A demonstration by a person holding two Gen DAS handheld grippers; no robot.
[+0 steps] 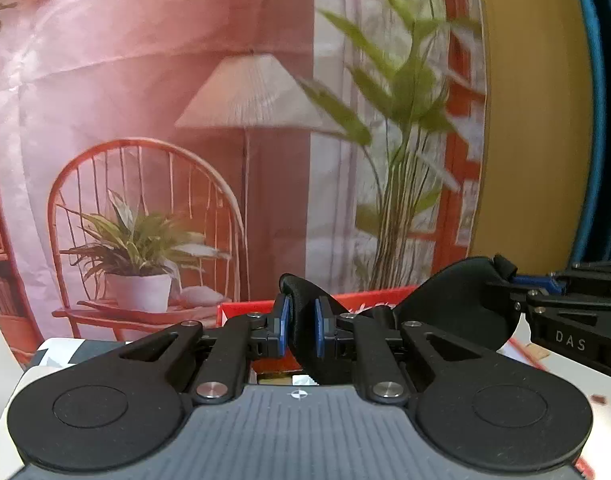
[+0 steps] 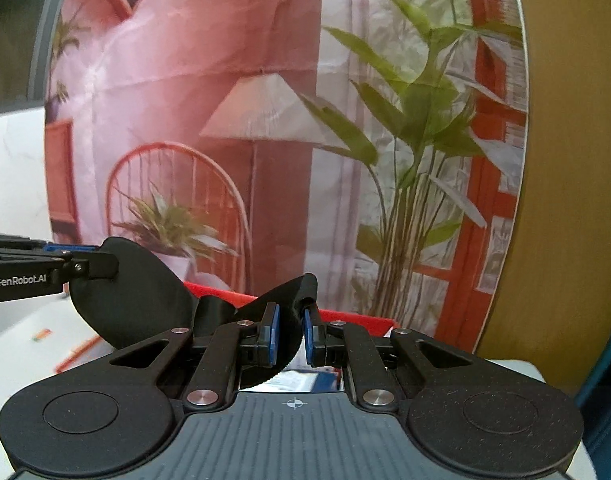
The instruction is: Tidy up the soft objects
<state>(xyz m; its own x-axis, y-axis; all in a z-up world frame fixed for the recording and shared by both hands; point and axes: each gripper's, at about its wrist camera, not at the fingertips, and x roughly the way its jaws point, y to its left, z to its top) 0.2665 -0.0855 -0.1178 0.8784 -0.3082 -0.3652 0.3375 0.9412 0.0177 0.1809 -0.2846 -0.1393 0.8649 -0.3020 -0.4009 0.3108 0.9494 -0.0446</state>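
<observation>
Both grippers' fingers pinch black eye mask (image 1: 457,304); only right view shows "GenRobot.AI" lettering.

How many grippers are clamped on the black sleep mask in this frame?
2. The left gripper pinches one end of the black sleep mask, and the right gripper pinches the other end, holding it above the red box.

A white table (image 2: 21,320) carries a red box (image 2: 345,316) and small orange scraps (image 2: 41,334).
</observation>
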